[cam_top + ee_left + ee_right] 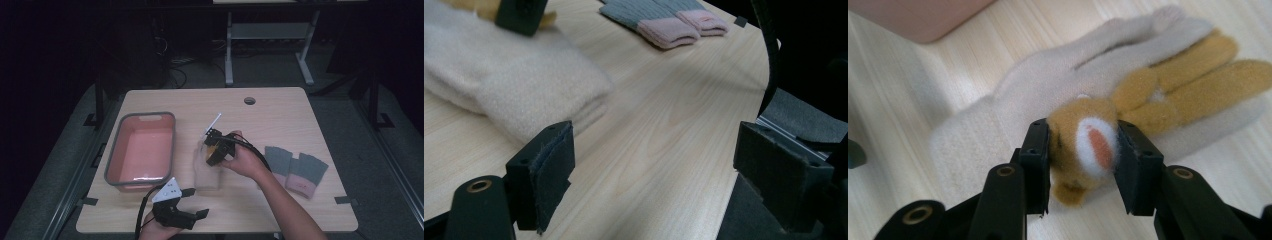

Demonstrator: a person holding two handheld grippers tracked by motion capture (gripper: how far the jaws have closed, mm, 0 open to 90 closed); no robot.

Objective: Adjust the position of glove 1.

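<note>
A cream fleece glove (207, 176) lies flat at the table's middle, fingers pointing away from me. On top of it rests a tan-yellow glove (1193, 75) with a white and orange patch. My right gripper (1083, 150) is shut on that tan glove's cuff end, right above the cream glove (1048, 85); in the high view the right gripper (216, 150) hovers over the cream glove's far half. My left gripper (196, 202) stands open near the front edge, just short of the cream glove (509, 80), nothing between its jaws (654, 150).
A pink bin with a grey rim (114, 150) stands at the left, with nothing in it. A pair of grey gloves with pink cuffs (295, 167) lies at the right. A cable hole (249, 100) sits near the far edge.
</note>
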